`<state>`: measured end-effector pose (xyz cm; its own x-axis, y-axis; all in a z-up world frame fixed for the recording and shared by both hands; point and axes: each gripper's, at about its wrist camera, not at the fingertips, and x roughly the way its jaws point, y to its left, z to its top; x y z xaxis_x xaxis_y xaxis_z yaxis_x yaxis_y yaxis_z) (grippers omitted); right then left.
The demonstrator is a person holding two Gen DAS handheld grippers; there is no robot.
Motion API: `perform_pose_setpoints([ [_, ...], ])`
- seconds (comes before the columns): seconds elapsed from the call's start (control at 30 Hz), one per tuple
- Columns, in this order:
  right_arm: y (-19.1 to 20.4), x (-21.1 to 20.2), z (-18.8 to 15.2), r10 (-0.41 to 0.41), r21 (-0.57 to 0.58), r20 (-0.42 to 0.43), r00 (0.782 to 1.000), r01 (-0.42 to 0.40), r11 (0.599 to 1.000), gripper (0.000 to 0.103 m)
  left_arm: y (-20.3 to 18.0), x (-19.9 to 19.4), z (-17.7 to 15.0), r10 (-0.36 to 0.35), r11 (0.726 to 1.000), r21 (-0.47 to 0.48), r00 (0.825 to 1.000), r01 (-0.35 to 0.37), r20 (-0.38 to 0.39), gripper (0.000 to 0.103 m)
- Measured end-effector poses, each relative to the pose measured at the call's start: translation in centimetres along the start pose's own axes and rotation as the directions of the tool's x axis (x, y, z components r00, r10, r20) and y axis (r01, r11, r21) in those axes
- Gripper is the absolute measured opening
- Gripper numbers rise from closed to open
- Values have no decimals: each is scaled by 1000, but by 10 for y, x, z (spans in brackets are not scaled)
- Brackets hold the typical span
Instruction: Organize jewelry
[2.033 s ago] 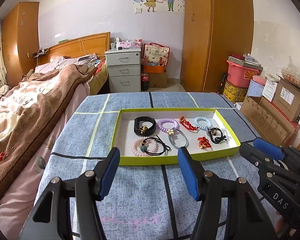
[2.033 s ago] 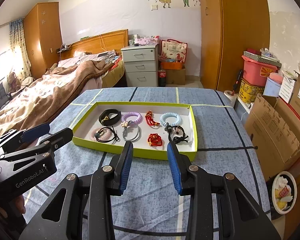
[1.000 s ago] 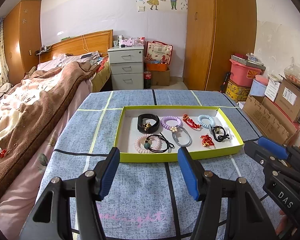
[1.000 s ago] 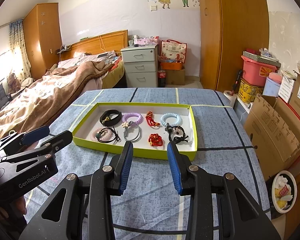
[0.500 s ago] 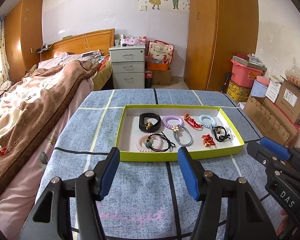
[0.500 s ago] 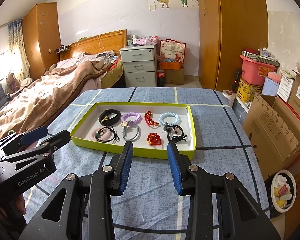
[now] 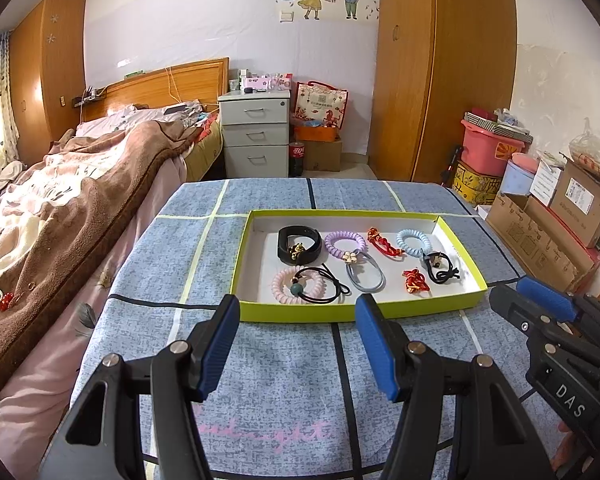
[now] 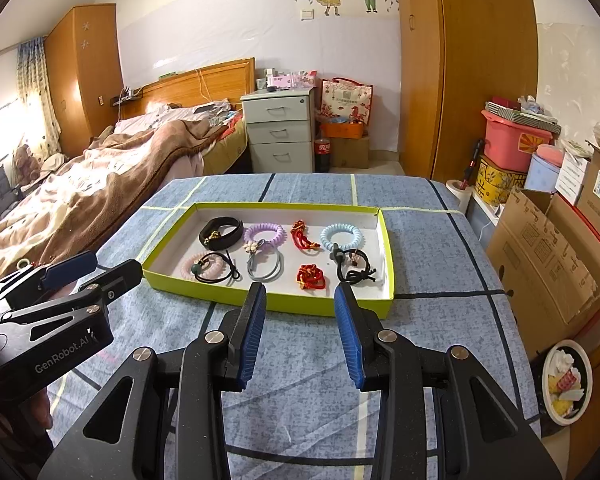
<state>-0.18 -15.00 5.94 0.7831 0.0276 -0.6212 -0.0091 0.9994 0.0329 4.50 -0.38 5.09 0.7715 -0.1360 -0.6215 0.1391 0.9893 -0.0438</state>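
A shallow lime-green tray [image 7: 356,313] [image 8: 268,300] lies on the blue checked tablecloth. It holds a black band [image 7: 299,241] [image 8: 221,233], a purple coil tie [image 7: 345,241] [image 8: 265,234], a light blue coil tie [image 7: 413,240] [image 8: 341,236], a pink coil tie [image 7: 296,286], red knotted cords [image 7: 415,280] [image 8: 310,276] and black elastics [image 7: 440,268] [image 8: 354,268]. My left gripper [image 7: 296,320] hovers open just in front of the tray's near rim, nothing between its fingers. My right gripper [image 8: 300,304] is open too, before the tray's right half, empty.
A bed with a brown blanket [image 7: 60,200] runs along the table's left. Cardboard boxes [image 8: 552,248] and a pink bin [image 7: 488,148] stand to the right, a bowl [image 8: 566,382] on the floor. A grey drawer unit [image 7: 256,136] and wardrobe stand behind.
Both views drifted slightly two seconds ago; in the last second neither gripper nor any item in the tray has visibly moved.
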Motion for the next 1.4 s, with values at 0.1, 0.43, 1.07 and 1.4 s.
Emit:
perform_pose_setpoints([
  [0.1, 0, 0, 0, 1, 0, 0, 1000, -1, 1000, 37, 0, 0, 0, -1, 1000, -2, 1000, 1, 2, 62],
  [0.43, 0, 0, 0, 0, 0, 0, 1000, 0, 1000, 37, -1, 0, 1, 4, 1000, -3, 1000, -4, -2, 62],
  [1.07, 1, 3, -4, 2, 1, -6, 1000, -2, 1000, 37, -2, -2, 2, 2, 1000, -10, 1000, -2, 3, 62],
  [1.4, 1, 4, -5, 2, 2, -7, 1000, -2, 1000, 37, -3, -1, 2, 0, 1000, -10, 1000, 0, 2, 62],
])
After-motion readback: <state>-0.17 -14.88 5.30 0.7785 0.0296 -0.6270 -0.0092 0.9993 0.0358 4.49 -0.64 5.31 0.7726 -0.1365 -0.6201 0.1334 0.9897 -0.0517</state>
